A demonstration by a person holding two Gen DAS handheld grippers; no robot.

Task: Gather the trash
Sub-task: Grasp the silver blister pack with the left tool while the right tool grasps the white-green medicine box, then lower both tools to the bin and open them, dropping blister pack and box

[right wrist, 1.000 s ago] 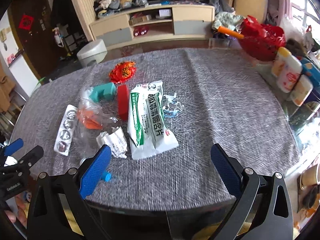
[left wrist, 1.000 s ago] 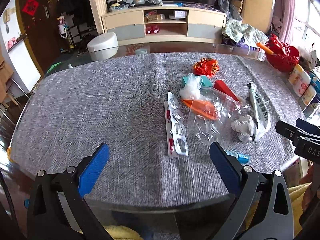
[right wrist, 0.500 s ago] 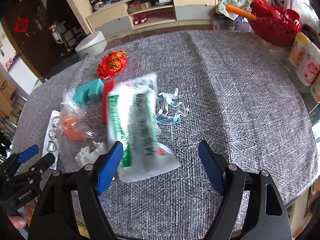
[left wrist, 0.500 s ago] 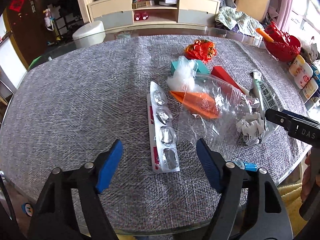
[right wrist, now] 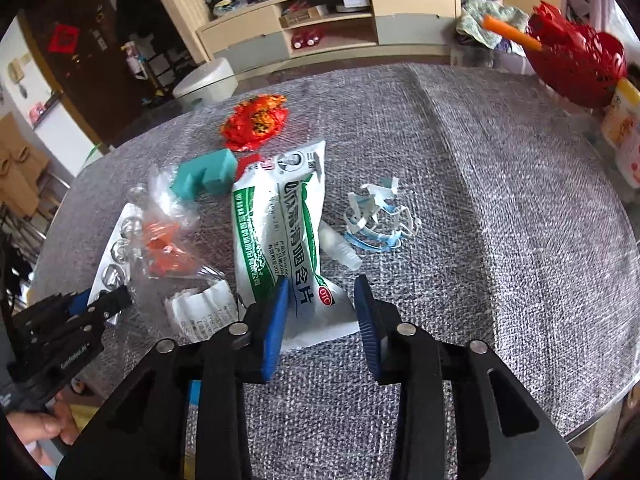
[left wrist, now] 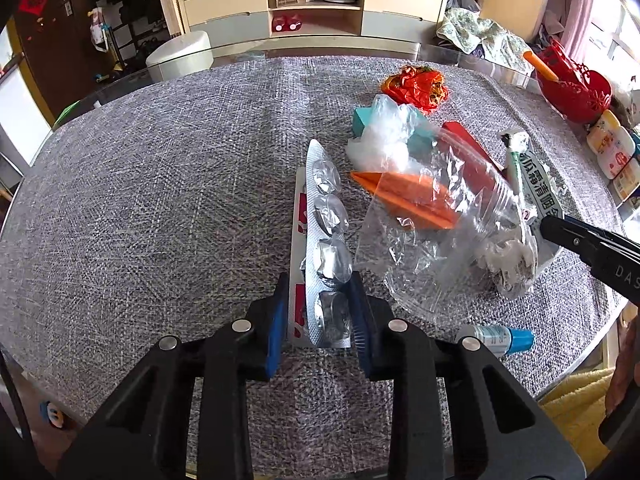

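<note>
Trash lies on a grey tablecloth. My left gripper (left wrist: 319, 312) has narrowed around the near end of a silver blister pack (left wrist: 326, 248); its blue pads touch both edges. My right gripper (right wrist: 322, 304) has narrowed around the near end of a white and green medicine pouch (right wrist: 280, 216). A clear plastic bag (left wrist: 432, 240) holding an orange piece (left wrist: 408, 198) lies between them. Crumpled white paper (right wrist: 200, 310), a teal block (right wrist: 206, 174), a red wrapper (right wrist: 256, 120) and white-blue plastic scraps (right wrist: 380, 220) lie around.
A small blue-capped bottle (left wrist: 500, 338) lies near the table's front edge. A red basket (right wrist: 576, 64) and white bottles (left wrist: 610, 144) stand at the right edge. A TV cabinet (left wrist: 312, 12) and white stool (left wrist: 178, 54) stand beyond the table.
Both grippers moved forward and down and narrowed: the left around the blister pack's end, the right around the medicine pouch's end. The pouch has shifted slightly.
</note>
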